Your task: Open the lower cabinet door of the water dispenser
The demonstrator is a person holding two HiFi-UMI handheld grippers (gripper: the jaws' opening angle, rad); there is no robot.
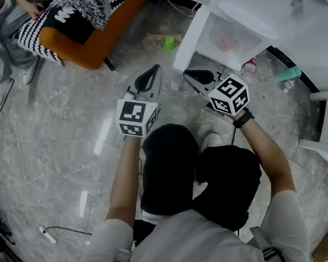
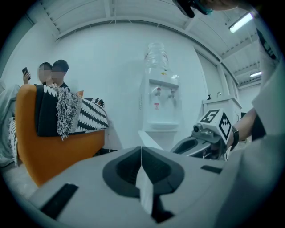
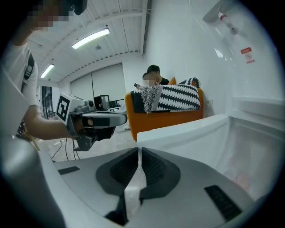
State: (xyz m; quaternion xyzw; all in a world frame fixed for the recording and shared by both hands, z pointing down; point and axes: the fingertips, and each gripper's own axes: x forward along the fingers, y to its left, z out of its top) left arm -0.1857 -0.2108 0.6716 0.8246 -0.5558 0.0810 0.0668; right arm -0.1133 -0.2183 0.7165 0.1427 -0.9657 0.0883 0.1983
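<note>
Lower cabinet door (image 1: pixel 192 39): swung open, upright, at base of water dispenser (image 1: pixel 256 5); top edge runs out from the cabinet, free end toward the person
Right gripper (image 1: pixel 188 74): fingers clenched, empty, tip just beside the door's free edge
Left gripper (image 1: pixel 154 70): fingers clenched, empty, apart from door

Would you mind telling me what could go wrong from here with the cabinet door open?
The right tongs appear to pinch only the thin free edge of the open cabinet door, so they may slip off. Swung wider, the door could sweep into the green object on the floor beside it. The shut left tongs hover close by and might bump the right ones.
</note>
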